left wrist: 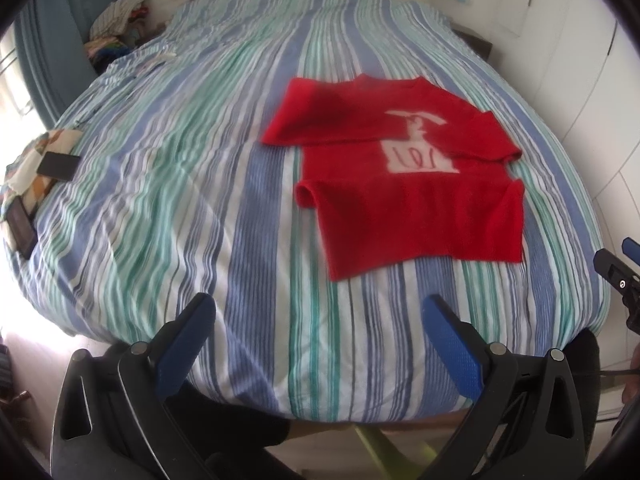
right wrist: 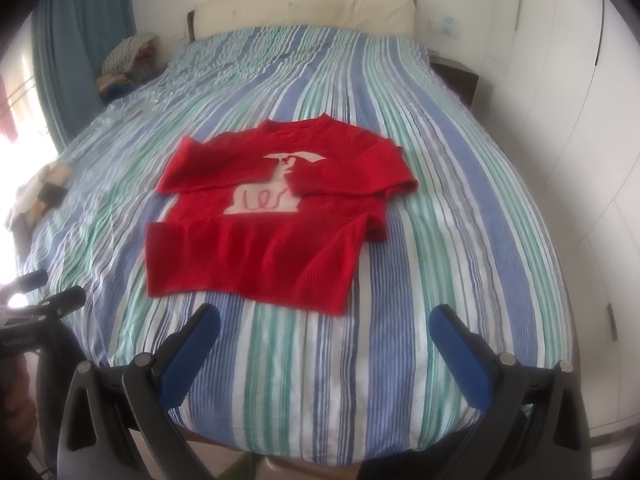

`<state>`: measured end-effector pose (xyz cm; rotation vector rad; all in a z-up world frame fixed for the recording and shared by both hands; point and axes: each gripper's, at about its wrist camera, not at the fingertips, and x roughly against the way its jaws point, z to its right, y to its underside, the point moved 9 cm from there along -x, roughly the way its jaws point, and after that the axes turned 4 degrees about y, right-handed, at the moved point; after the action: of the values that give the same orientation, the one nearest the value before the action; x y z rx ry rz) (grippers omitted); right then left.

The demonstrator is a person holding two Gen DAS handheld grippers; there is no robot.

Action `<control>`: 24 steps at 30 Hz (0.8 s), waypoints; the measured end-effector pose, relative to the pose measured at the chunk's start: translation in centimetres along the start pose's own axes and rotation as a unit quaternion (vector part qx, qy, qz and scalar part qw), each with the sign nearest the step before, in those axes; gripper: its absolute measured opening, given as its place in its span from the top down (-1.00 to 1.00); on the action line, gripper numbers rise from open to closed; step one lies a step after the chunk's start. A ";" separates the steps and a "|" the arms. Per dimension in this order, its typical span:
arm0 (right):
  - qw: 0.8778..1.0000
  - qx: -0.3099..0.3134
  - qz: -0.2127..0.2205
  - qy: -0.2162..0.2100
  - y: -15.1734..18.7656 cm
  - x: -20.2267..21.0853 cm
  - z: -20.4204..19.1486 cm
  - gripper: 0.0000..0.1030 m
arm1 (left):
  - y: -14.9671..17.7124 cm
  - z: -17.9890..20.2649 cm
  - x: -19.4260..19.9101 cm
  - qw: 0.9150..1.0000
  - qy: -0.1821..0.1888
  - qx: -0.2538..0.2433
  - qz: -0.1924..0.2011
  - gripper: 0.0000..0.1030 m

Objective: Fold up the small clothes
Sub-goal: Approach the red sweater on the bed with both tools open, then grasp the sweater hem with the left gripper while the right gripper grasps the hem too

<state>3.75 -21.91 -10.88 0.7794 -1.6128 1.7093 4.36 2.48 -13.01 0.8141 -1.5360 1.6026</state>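
A small red sweater [left wrist: 400, 176] [right wrist: 272, 216] with a pale animal print on its chest lies flat on the striped bed cover [left wrist: 180, 168] [right wrist: 440, 208]. Both sleeves are folded across the front and the hem faces me. My left gripper [left wrist: 318, 308] is open above the bed's near edge, short of the hem and to its left. My right gripper [right wrist: 324, 316] is open too, just short of the hem. Nothing is between either pair of blue fingers. The right gripper's tip [left wrist: 616, 268] shows at the left wrist view's right edge.
A pile of clothes [left wrist: 120, 20] [right wrist: 128, 60] sits at the bed's far left corner. Dark flat devices [left wrist: 58, 166] lie on a patterned cloth at the left edge. A headboard [right wrist: 304, 8], a white wall to the right and a dark nightstand [right wrist: 456, 76] bound the bed.
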 end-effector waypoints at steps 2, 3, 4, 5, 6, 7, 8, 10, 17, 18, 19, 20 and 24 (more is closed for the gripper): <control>1.000 0.001 0.001 0.000 0.1 -0.1 0.1 -0.99 | 0.1 -0.8 -0.7 1.000 -0.003 0.001 0.000 -0.99; 1.000 0.003 0.002 0.000 0.1 -0.3 0.2 -0.99 | 0.3 -1.5 -1.2 1.000 -0.006 0.005 -0.002 -0.99; 1.000 0.005 0.005 0.000 0.2 -0.6 0.4 -0.99 | 0.5 -2.3 -1.9 1.000 -0.007 0.012 -0.006 -0.99; 1.000 0.008 0.008 0.003 0.3 -1.0 0.8 -0.99 | 0.8 -3.3 -2.6 1.000 -0.007 0.021 -0.011 -0.99; 1.000 0.013 0.010 0.011 0.6 -1.6 1.4 -0.99 | 1.1 -4.1 -3.4 0.999 -0.005 0.031 -0.018 -0.99; 0.999 0.019 0.010 0.026 0.9 -2.3 2.2 -0.99 | 1.4 -4.8 -4.2 0.999 -0.001 0.042 -0.026 -0.99; 0.999 0.026 0.009 0.043 1.2 -3.2 3.1 -0.99 | 1.8 -5.3 -5.1 0.998 0.007 0.052 -0.037 -0.99; 0.998 0.034 -0.003 0.061 2.0 -5.0 4.5 -0.99 | 2.1 -5.2 -6.9 0.996 0.037 0.066 -0.055 -0.99; 0.993 -0.039 -0.064 -0.095 2.8 -13.0 2.6 -0.99 | 0.7 -1.6 -13.2 0.991 0.096 0.054 -0.071 -0.79; 0.991 -0.053 -0.064 -0.103 2.6 -14.4 2.5 -0.99 | 0.5 -1.6 -14.0 0.991 0.097 0.057 -0.071 -0.59; 0.989 -0.064 -0.068 -0.112 2.5 -15.7 2.4 -0.99 | 0.4 -1.5 -14.7 0.990 0.102 0.063 -0.075 -0.40; 0.985 -0.074 -0.073 -0.135 2.4 -16.9 2.1 -0.96 | 0.2 -1.4 -15.1 0.988 0.114 0.070 -0.075 -0.31; 0.960 -0.089 -0.086 -0.250 2.3 -18.1 0.7 0.74 | 0.0 0.1 -15.2 0.975 0.187 0.078 -0.090 0.95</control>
<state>12.96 -23.74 -26.55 1.2918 -1.9281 1.2827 12.08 0.98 -25.98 0.6663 -1.0527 1.6436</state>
